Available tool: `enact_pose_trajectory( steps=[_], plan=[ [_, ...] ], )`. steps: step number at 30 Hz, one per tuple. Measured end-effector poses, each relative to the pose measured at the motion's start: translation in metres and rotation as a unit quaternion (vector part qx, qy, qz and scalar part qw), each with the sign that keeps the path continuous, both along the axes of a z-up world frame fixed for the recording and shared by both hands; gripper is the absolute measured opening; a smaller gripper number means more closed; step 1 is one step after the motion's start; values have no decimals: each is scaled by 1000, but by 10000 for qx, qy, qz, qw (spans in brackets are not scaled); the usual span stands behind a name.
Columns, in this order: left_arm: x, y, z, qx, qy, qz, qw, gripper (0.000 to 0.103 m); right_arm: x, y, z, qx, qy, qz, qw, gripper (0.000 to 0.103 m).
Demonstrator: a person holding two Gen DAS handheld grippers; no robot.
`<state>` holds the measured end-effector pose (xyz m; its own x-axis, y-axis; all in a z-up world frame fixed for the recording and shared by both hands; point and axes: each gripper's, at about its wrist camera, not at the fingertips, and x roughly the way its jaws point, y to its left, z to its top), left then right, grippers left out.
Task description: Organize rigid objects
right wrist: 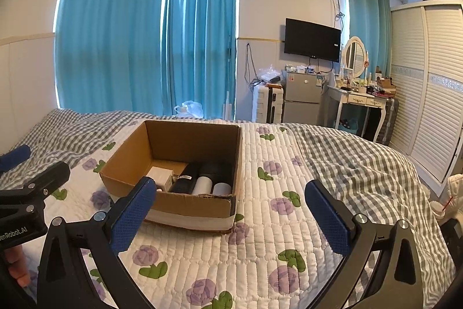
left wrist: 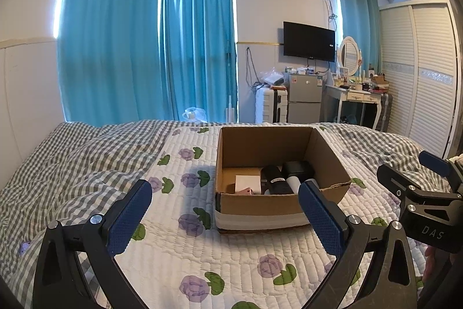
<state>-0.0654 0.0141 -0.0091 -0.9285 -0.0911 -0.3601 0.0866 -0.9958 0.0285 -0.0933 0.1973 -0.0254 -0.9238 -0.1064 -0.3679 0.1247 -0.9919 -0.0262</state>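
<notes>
An open cardboard box (left wrist: pixel 254 206) sits on the quilted bed; it also shows in the right wrist view (right wrist: pixel 131 155). Inside lie a black cylinder (left wrist: pixel 273 178), a black block (left wrist: pixel 298 168), a white tube (left wrist: pixel 293 181) and a small white box (left wrist: pixel 247 183). In the right wrist view I see the black cylinder (right wrist: pixel 186 178), white tubes (right wrist: pixel 202 185) and the white box (right wrist: pixel 159 174). My left gripper (left wrist: pixel 225 217) is open and empty, in front of the box. My right gripper (right wrist: pixel 231 217) is open and empty, to the right of the box.
The floral quilt (left wrist: pixel 202 251) covers the bed, with a checked blanket (left wrist: pixel 72 158) at both sides. Blue curtains, a fridge (left wrist: pixel 305 99), a dressing table (left wrist: pixel 356 97) and a wardrobe (left wrist: pixel 419 77) stand beyond the bed.
</notes>
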Motion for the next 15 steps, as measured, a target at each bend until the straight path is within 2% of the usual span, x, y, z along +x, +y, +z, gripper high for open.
enact_pose_trajectory(
  steps=[15],
  plan=[
    [-6, 2, 0, -98, -136, -74, 9998, 103, -4, 1, -5, -8, -124, -40, 9999, 103]
  ],
)
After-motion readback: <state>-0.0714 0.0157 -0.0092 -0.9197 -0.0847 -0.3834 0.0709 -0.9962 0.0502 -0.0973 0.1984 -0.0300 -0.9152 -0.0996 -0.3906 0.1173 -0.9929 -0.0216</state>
